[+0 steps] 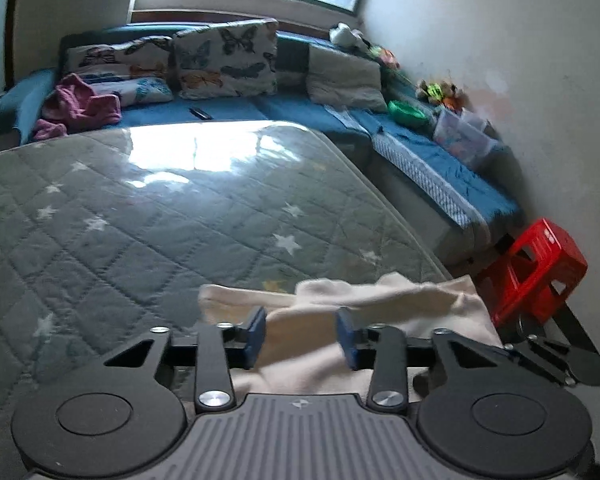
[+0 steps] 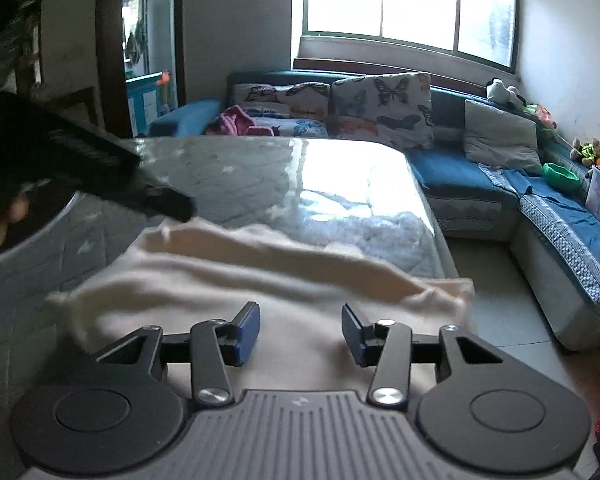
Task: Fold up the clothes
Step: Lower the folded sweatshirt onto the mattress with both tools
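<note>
A cream garment (image 1: 380,300) lies rumpled on the near right part of a grey quilted table cover with white stars (image 1: 140,216). My left gripper (image 1: 301,330) is open, its blue pads (image 1: 256,330) on either side of a fold of the cloth, not closed on it. In the right wrist view the same garment (image 2: 260,272) spreads across the table edge. My right gripper (image 2: 300,330) is open just above the cloth, holding nothing. A dark arm and the other gripper (image 2: 100,176) reach in from the left.
A blue corner sofa (image 2: 452,172) with butterfly cushions (image 1: 224,60) runs behind and to the right of the table. A pink garment (image 1: 80,104) lies on it. A red plastic stool (image 1: 540,268) stands by the right wall. A clear box (image 1: 464,136) and green bowl (image 1: 406,112) sit on the sofa.
</note>
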Tool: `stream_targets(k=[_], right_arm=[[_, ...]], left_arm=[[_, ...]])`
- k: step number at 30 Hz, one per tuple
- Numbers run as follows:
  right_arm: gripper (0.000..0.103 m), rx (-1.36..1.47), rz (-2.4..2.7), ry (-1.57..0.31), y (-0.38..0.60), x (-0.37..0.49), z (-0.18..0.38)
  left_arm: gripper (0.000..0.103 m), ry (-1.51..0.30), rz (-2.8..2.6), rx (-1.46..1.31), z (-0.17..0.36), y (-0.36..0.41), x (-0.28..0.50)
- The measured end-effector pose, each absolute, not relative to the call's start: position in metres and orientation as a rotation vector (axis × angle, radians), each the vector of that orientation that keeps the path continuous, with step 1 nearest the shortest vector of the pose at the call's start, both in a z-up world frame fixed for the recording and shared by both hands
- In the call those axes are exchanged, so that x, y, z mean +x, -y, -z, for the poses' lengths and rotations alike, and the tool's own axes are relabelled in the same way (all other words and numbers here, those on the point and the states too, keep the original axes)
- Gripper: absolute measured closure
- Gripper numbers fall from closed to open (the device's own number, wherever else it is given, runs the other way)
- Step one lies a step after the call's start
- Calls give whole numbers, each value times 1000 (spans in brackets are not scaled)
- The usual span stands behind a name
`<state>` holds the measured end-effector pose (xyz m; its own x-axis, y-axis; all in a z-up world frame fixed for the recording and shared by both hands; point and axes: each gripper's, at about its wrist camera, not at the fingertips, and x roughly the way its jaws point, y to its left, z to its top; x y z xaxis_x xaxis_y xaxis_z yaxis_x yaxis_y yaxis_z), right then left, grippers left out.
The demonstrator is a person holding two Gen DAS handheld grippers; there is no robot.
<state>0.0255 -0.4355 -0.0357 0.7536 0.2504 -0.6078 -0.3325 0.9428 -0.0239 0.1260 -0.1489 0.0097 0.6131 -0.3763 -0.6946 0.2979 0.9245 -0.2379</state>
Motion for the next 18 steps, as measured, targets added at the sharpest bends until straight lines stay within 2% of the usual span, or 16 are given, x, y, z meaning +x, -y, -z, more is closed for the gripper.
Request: stream_targets(k=[8,12,18], right_arm=[[52,-78,-295,-643,450,-11,42],[51,-57,-284,-634,460,-27,37],[50,-42,-253,-606,469,-32,26]], left_arm=[[72,-881,364,-81,23,161,142],[72,-878,356,-94,22,157,143],[62,-864,381,-114,14,146,116]])
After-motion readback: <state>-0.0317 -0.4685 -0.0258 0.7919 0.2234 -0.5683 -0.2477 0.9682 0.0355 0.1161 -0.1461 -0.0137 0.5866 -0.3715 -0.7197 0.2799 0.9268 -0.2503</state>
